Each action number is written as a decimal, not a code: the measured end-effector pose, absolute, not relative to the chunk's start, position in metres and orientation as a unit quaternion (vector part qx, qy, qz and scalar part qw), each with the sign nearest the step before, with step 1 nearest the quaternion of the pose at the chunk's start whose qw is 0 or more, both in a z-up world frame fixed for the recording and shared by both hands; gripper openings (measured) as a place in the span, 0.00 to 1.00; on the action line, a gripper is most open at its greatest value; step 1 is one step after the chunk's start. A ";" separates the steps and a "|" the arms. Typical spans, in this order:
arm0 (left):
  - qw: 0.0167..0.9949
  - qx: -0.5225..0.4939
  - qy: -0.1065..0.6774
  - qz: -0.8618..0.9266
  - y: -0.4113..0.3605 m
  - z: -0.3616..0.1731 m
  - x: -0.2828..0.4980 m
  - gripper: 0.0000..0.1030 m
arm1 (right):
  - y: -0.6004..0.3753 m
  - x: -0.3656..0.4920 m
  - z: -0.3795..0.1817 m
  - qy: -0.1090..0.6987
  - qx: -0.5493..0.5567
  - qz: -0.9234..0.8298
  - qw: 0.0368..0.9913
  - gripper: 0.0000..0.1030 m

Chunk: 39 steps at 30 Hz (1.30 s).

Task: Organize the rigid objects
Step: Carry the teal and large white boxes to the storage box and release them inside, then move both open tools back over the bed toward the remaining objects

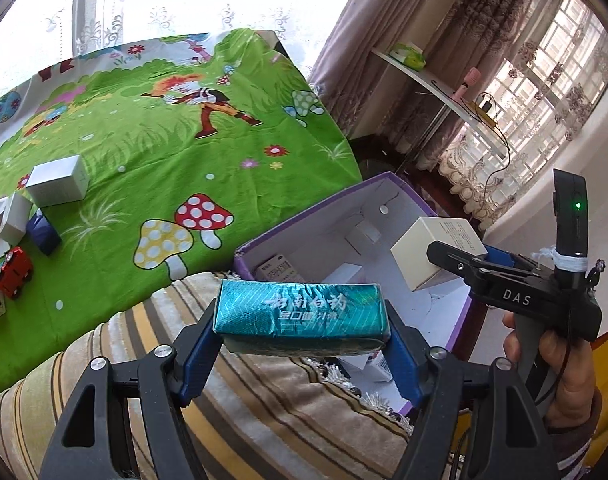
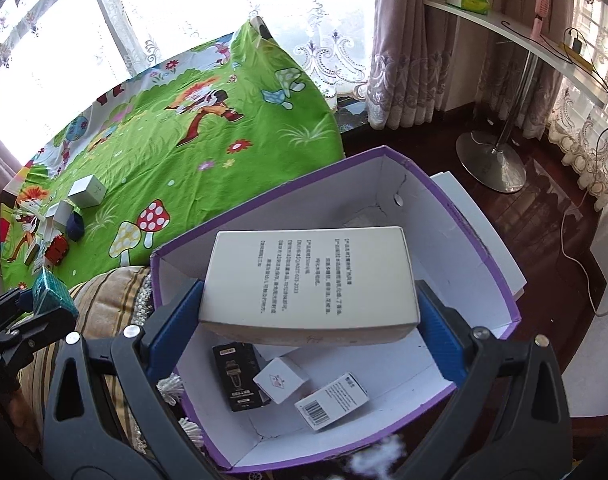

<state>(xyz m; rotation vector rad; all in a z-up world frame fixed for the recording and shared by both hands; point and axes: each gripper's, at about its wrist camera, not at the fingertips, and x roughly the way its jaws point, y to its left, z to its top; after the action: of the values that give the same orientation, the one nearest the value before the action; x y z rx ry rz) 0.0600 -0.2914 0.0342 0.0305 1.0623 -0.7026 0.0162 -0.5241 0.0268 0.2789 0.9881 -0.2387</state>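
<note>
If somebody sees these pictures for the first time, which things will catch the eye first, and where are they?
First, the teal box clamped in the left gripper above the striped cushion, and the cream box held by the right gripper over the open purple carton. Next, the bright green cartoon cloth with mushrooms, where a red toy car and small boxes wait at its left edge.
</note>
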 end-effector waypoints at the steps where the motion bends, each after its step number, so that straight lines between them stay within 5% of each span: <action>1: 0.803 0.017 0.495 -0.332 -0.295 0.034 0.059 0.72 | -0.527 0.014 0.026 0.472 0.133 -0.118 0.864 0.97; 14: 0.787 0.041 0.486 -0.379 -0.325 0.037 0.047 0.82 | -0.545 0.003 0.029 0.473 0.107 -0.155 0.860 0.98; 39: 0.822 -0.035 0.462 -0.332 -0.253 0.054 0.072 0.82 | -0.529 0.010 0.036 0.479 0.111 -0.138 0.860 0.98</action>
<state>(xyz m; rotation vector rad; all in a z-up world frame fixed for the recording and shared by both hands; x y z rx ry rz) 0.0720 -0.2535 0.0538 -0.0740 0.9823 -0.7069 0.0098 -0.5286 0.0364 0.2333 1.0050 -0.2907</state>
